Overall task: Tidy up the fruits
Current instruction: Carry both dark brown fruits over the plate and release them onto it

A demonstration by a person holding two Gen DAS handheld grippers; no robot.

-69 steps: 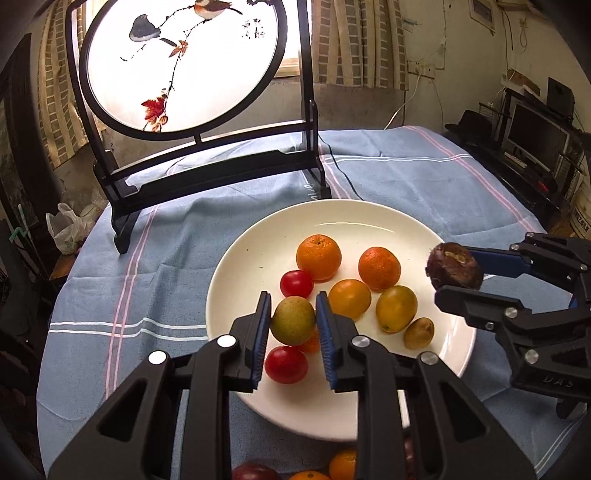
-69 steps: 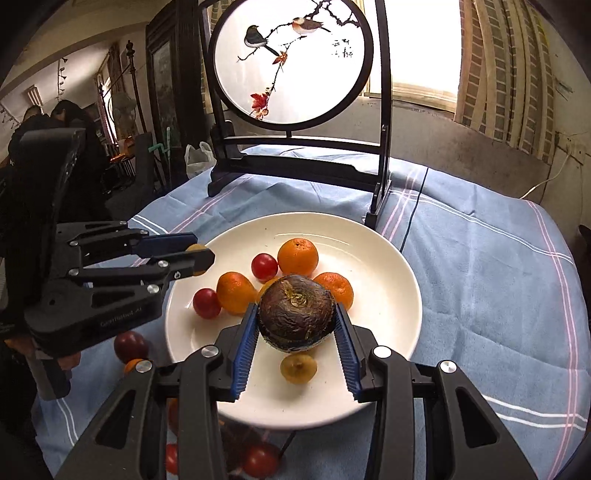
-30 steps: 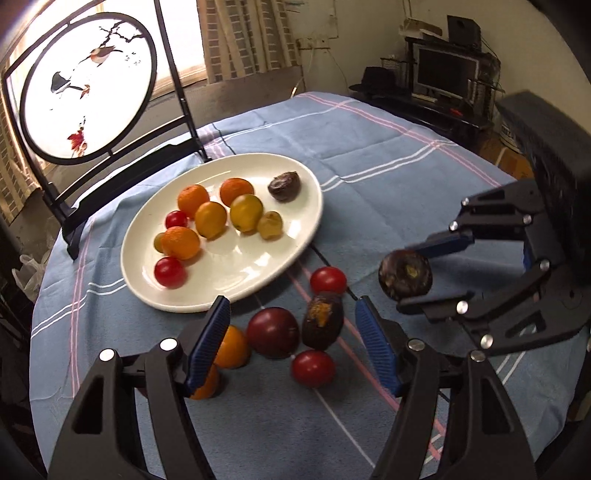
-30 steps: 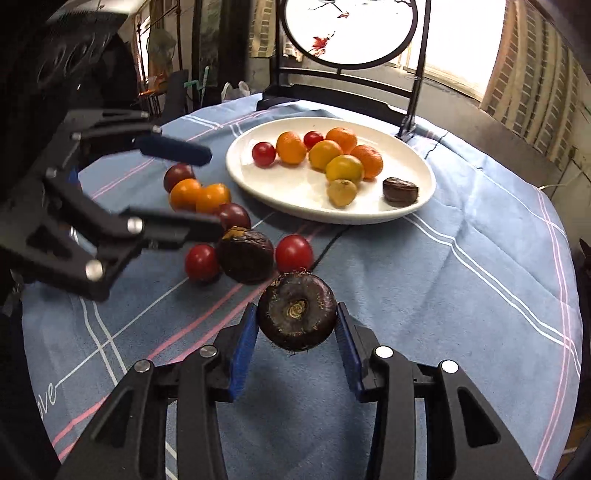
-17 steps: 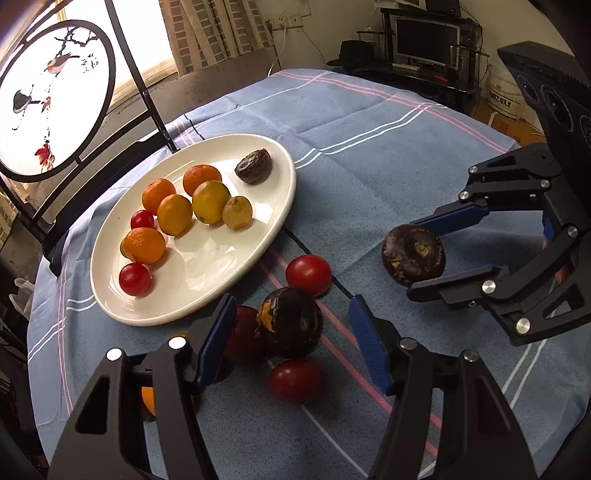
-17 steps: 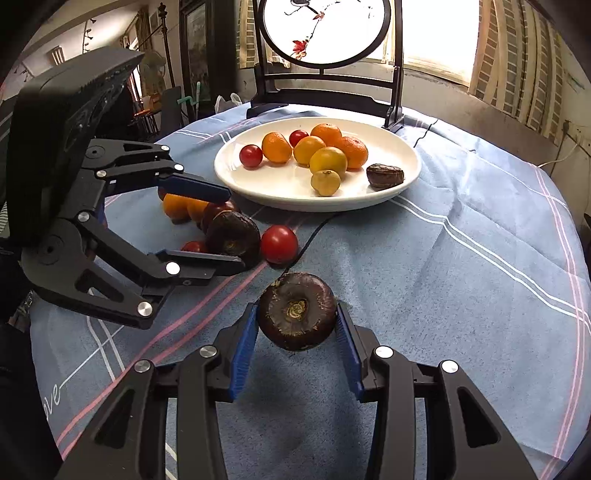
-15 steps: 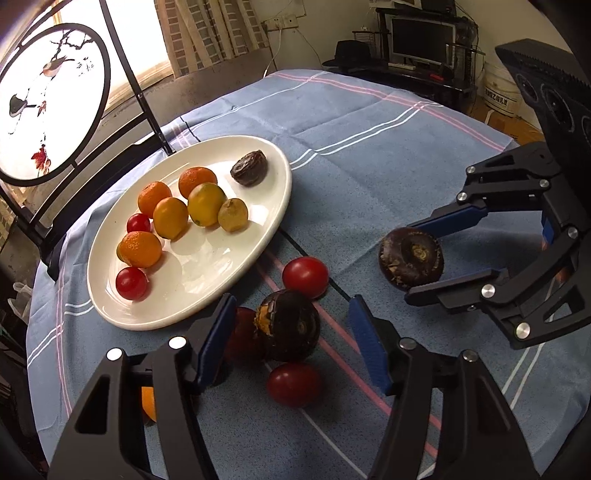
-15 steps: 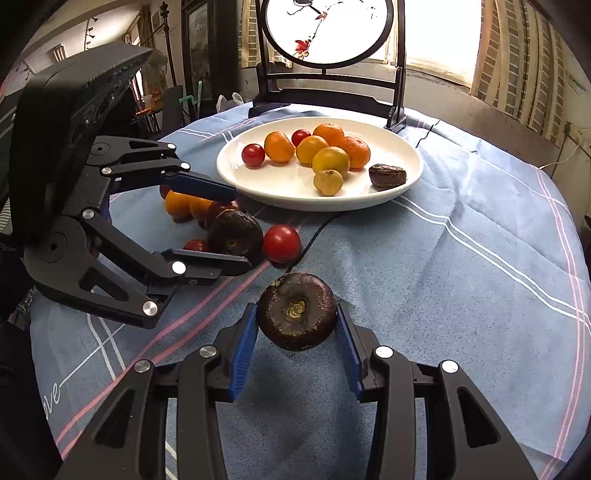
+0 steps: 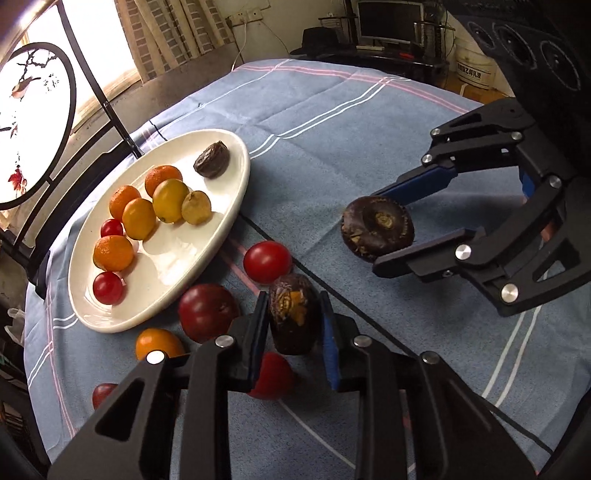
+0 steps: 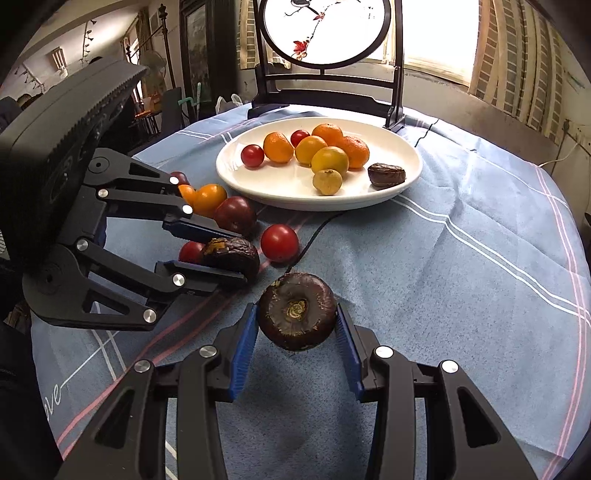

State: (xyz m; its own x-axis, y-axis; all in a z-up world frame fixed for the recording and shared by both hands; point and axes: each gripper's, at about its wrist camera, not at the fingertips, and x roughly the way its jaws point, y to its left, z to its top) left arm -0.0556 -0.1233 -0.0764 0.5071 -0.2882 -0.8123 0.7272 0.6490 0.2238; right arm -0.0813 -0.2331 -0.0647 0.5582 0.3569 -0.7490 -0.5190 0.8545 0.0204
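A white plate (image 9: 225, 206) (image 10: 406, 177) on the blue cloth holds several oranges, yellow fruits, two small tomatoes and one dark wrinkled fruit (image 9: 211, 164) (image 10: 386, 174). My left gripper (image 9: 293, 321) (image 10: 236, 254) is shut on a dark wrinkled passion fruit (image 9: 293, 314) (image 10: 231, 253) with an orange patch, in front of the plate. My right gripper (image 10: 297, 325) (image 9: 388, 236) is shut on a round dark brown fruit (image 10: 297, 310) (image 9: 376, 227) and holds it just above the cloth, to the right of the left gripper.
Loose fruit lies in front of the plate: red tomatoes (image 9: 266, 261) (image 10: 279, 242), a dark red plum (image 9: 207, 312) (image 10: 235, 218) and oranges (image 9: 159, 343) (image 10: 208, 197). A round painted screen on a black stand (image 10: 325, 33) rises behind the plate. A black cable (image 10: 314, 232) crosses the cloth.
My left gripper has closed from wide open onto the dark passion fruit on the cloth. My right gripper still holds its dark fruit in about the same place.
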